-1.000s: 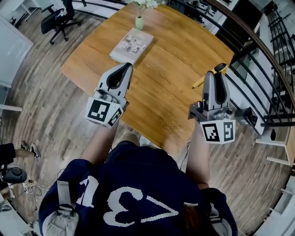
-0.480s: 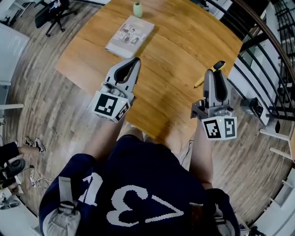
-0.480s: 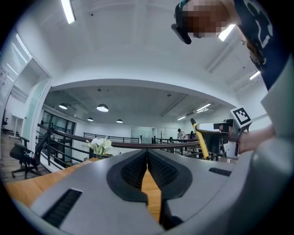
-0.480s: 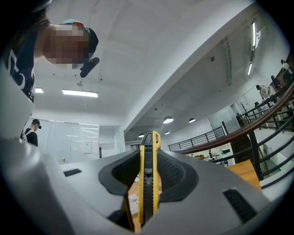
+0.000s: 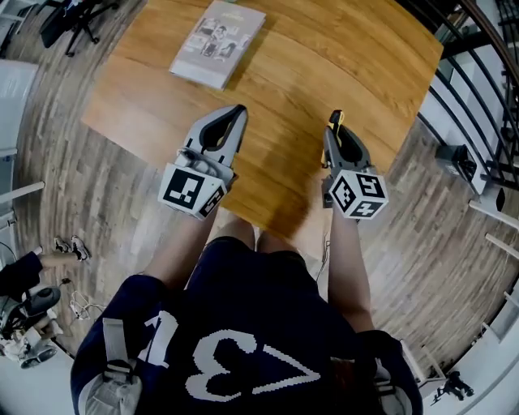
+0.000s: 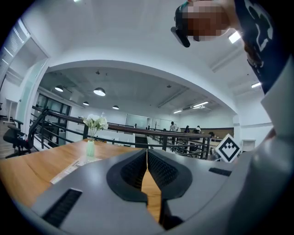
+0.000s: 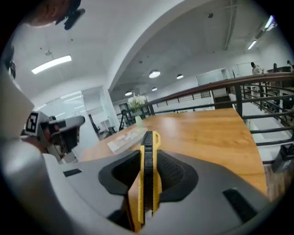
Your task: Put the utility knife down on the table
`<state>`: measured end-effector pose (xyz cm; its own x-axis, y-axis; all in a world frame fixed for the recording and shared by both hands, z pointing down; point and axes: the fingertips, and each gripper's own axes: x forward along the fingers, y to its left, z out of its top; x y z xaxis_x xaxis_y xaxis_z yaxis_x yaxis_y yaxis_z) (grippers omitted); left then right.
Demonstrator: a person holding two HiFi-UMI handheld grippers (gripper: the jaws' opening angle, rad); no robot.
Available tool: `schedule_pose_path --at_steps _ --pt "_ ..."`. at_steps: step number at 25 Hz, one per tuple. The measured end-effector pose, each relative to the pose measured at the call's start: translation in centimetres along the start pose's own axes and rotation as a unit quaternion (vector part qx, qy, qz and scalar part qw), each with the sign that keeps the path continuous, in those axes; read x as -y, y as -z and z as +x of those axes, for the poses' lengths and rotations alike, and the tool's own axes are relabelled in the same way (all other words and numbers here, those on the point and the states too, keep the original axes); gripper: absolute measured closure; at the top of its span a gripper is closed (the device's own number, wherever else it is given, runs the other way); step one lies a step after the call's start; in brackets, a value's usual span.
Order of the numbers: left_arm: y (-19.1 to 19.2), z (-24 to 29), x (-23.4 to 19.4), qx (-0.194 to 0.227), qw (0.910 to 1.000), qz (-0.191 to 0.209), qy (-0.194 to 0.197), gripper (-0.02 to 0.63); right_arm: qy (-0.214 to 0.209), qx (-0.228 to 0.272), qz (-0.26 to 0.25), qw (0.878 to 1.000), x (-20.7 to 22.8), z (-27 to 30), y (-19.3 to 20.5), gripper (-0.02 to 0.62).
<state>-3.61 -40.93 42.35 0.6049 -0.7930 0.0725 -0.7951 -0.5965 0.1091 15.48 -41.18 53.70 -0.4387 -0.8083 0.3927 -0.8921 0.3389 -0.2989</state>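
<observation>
A yellow and black utility knife [image 7: 148, 172] stands clamped between the jaws of my right gripper [image 7: 148, 158], its tip poking out past them. In the head view that knife [image 5: 334, 123] sticks out ahead of the right gripper [image 5: 337, 143] above the near part of the wooden table [image 5: 292, 73]. My left gripper [image 5: 235, 113] hovers over the table's near left part, its jaws pressed together with nothing between them [image 6: 146, 160].
A magazine [image 5: 217, 42] lies at the table's far left. A small green vase with white flowers [image 6: 91, 146] stands at the far end. A black railing [image 5: 478, 73] runs along the right side. An office chair [image 5: 69, 16] stands on the floor, far left.
My right gripper has swung left and rotated, carrying the knife inward over the table's near part. The left gripper shifted slightly toward the table's middle.
</observation>
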Motion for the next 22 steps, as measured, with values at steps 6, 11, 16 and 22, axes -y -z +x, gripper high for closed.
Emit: schedule_pose_path --at_steps 6,11,16,22 --pt "2.3 0.0 -0.3 -0.026 0.9996 -0.01 0.011 0.588 0.043 -0.144 -0.014 0.989 2.2 3.8 9.1 0.471" --pt "2.8 -0.1 0.1 -0.032 0.9992 -0.008 0.023 0.588 0.064 -0.187 -0.032 0.98 2.7 4.8 11.5 0.469" --pt "2.4 0.1 0.0 -0.027 0.9994 -0.004 0.019 0.588 0.065 -0.176 -0.053 0.981 2.3 4.6 10.5 0.463" --pt "-1.5 0.6 0.0 0.005 0.9996 0.016 0.021 0.588 0.066 -0.063 -0.048 0.995 2.1 1.0 1.8 0.565"
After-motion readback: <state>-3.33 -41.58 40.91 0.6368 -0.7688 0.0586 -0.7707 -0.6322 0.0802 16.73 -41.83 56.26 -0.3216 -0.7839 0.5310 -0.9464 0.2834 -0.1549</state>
